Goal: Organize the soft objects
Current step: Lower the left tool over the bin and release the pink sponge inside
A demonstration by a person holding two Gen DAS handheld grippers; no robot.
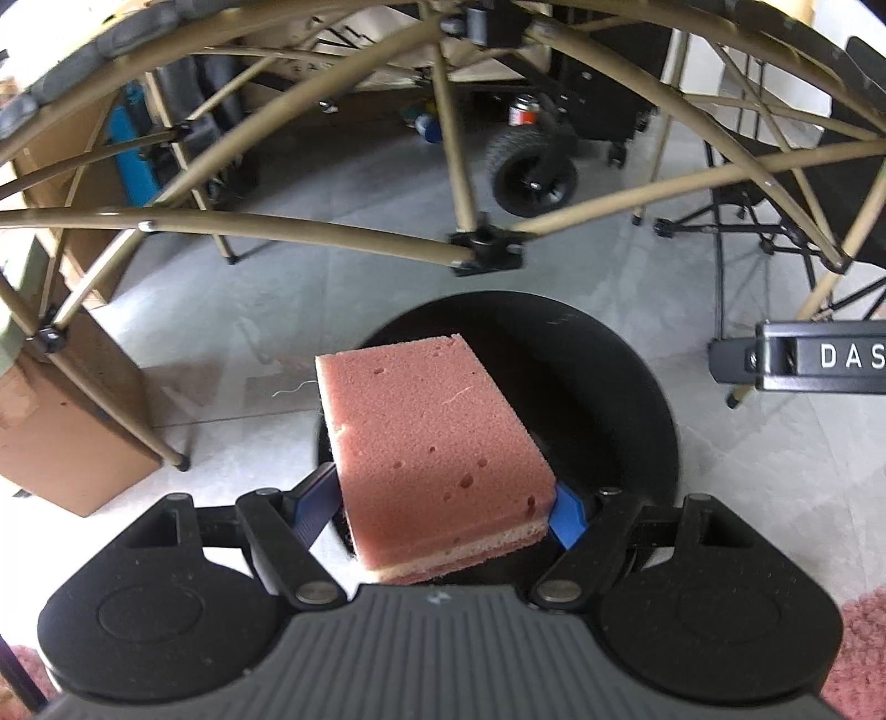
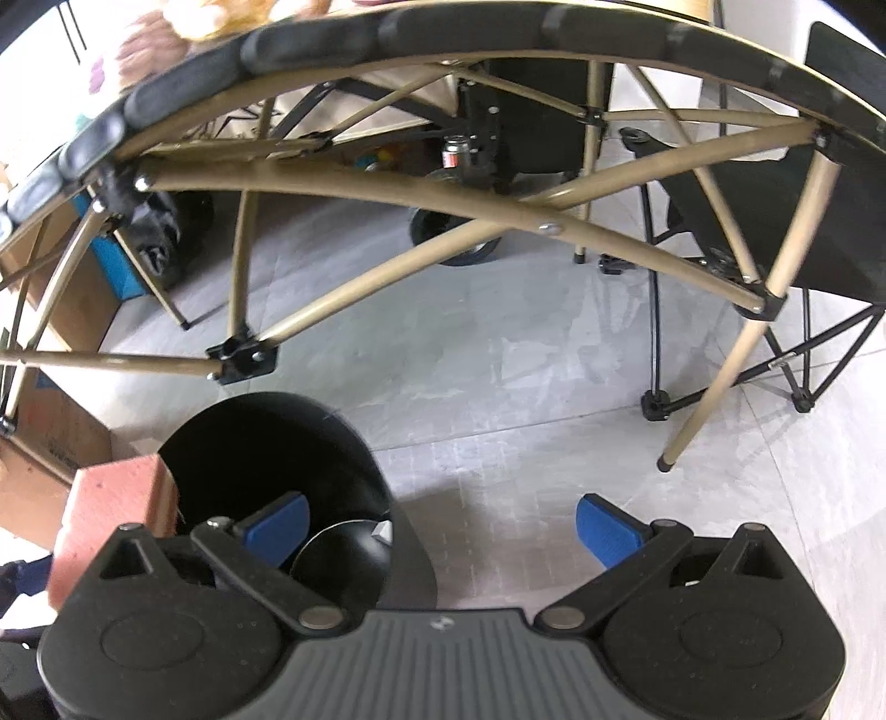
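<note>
- Pink foam: the sponge (image 1: 437, 443) is clamped between the blue pads (image 1: 567, 520) of the left gripper (image 1: 443, 515), carried in the air directly above the black bin (image 1: 626, 399) on the floor.
- The right gripper (image 2: 443, 526) is spread wide with nothing between its pads, just right of the bin.
- My judgement: pickup done, drop into the bin left.
- More soft things, blurred, sit on the folding table (image 2: 332, 33), seemingly unsorted.

Bright even daylight, soft shadows, fisheye-bent edges, slight blur
</note>
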